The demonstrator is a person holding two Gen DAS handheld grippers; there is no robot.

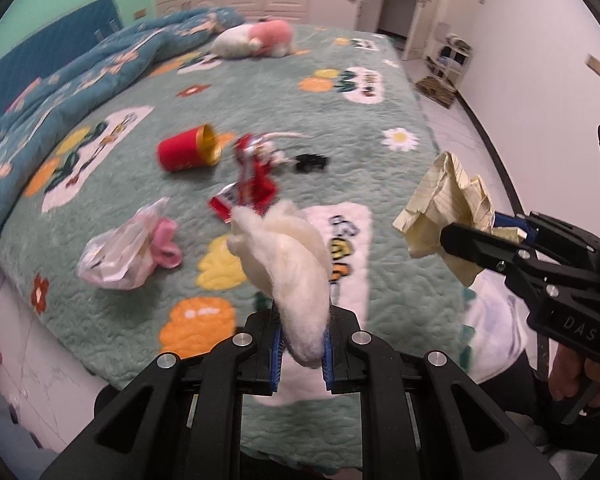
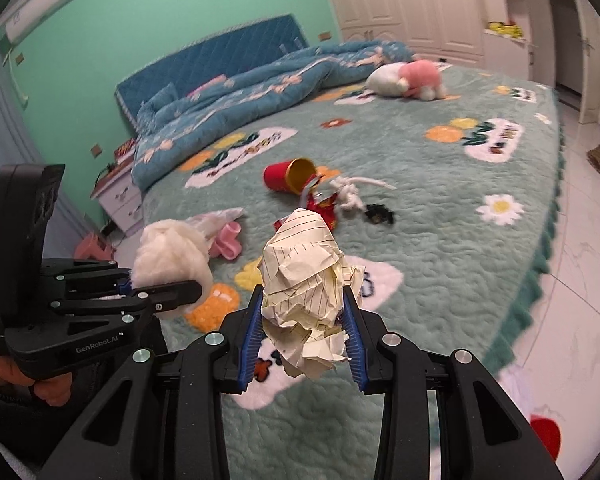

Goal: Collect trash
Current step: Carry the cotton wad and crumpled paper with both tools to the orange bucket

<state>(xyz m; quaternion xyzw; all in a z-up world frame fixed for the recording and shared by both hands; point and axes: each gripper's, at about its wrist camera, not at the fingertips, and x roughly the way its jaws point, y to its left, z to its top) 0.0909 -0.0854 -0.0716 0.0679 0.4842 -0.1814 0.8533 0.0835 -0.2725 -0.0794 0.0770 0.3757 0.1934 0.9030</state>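
Note:
My left gripper (image 1: 300,344) is shut on a white cotton wad (image 1: 284,264) and holds it above the near edge of the bed; it also shows in the right wrist view (image 2: 168,256). My right gripper (image 2: 304,340) is shut on a crumpled lined yellow paper ball (image 2: 304,272), seen in the left wrist view (image 1: 448,208) at the right. On the bed lie a red cup (image 1: 186,154) on its side, a red snack wrapper (image 1: 252,188), a white rope piece (image 2: 352,192), a small black item (image 1: 310,162) and a clear plastic bag with pink contents (image 1: 128,248).
The bed has a green flowered cover (image 1: 340,120) and a bunched blue quilt (image 1: 80,80) at its head. A pink and white plush toy (image 1: 256,38) lies at the far side. White tiled floor (image 2: 572,300) runs along the right. A nightstand (image 2: 120,196) stands left of the bed.

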